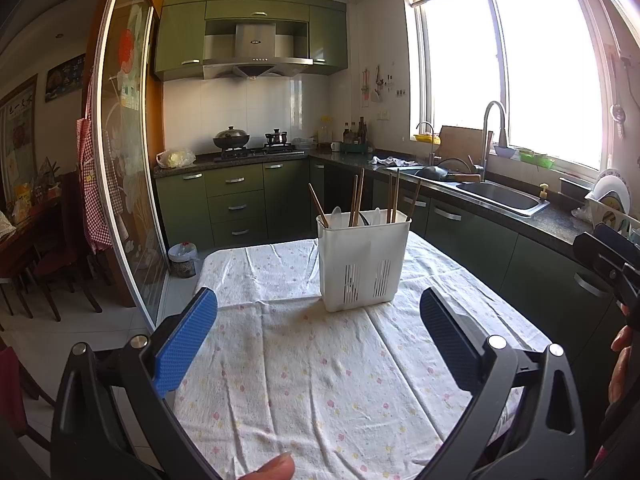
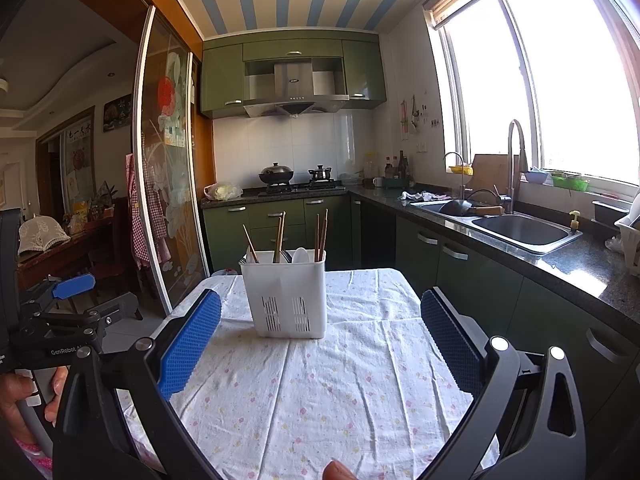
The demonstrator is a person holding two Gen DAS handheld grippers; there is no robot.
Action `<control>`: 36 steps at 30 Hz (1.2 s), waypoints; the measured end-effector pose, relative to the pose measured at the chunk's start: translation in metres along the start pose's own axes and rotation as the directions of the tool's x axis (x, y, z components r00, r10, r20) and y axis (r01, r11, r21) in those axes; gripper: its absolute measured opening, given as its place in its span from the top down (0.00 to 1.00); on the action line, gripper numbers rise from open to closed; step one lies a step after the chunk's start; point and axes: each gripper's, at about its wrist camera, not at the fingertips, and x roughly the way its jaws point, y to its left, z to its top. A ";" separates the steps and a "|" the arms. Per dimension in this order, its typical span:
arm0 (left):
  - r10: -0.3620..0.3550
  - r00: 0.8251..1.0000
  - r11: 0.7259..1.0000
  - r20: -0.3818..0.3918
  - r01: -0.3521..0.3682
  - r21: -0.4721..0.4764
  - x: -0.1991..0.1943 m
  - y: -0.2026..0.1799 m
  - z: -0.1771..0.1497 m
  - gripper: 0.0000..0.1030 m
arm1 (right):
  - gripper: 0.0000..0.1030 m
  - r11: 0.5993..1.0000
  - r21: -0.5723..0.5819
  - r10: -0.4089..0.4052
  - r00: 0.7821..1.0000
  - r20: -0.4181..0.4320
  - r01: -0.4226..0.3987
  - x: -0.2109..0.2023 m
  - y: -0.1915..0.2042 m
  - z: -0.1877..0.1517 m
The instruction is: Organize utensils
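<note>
Both grippers hang back over the near end of the table, and that makes sense as a stand-off: from here each camera takes in the whole white utensil caddy without anything blocking it. The left gripper has its blue-padded fingers spread wide with nothing between them, and the right gripper is just the same, jaws parted and empty over the floral tablecloth. The caddy stands upright toward the far end of the cloth, well apart from both sets of pads, roughly centred ahead of each. It's a slotted plastic box, vents cut low in its front wall, and the wooden chopsticks stand in it on end, leaning at loose angles: one tilted off at the left, a pair near the middle, more toward the right. White plastic spoons poke just above the rim between them. How the inside is divided I can't tell. No loose utensil shows on the cloth, so this fits either a caddy waiting to be sorted by kind or one already filled and the hands drawn clear, and the frames don't settle which
</note>
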 end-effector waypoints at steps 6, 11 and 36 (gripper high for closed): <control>-0.004 1.000 1.000 -0.006 0.004 -0.007 0.002 0.004 -0.002 0.06 | 0.04 1.000 0.002 0.000 1.000 -0.001 0.000 -0.001 0.003 0.000; 0.001 1.000 1.000 -0.012 -0.001 -0.001 0.005 0.006 -0.003 0.06 | 0.04 1.000 0.003 -0.001 1.000 -0.004 0.001 0.000 0.006 0.001; 0.049 0.999 0.999 -0.003 -0.049 0.005 0.019 0.019 -0.004 0.06 | 0.04 1.000 0.010 -0.011 1.000 -0.007 0.011 -0.007 0.018 -0.002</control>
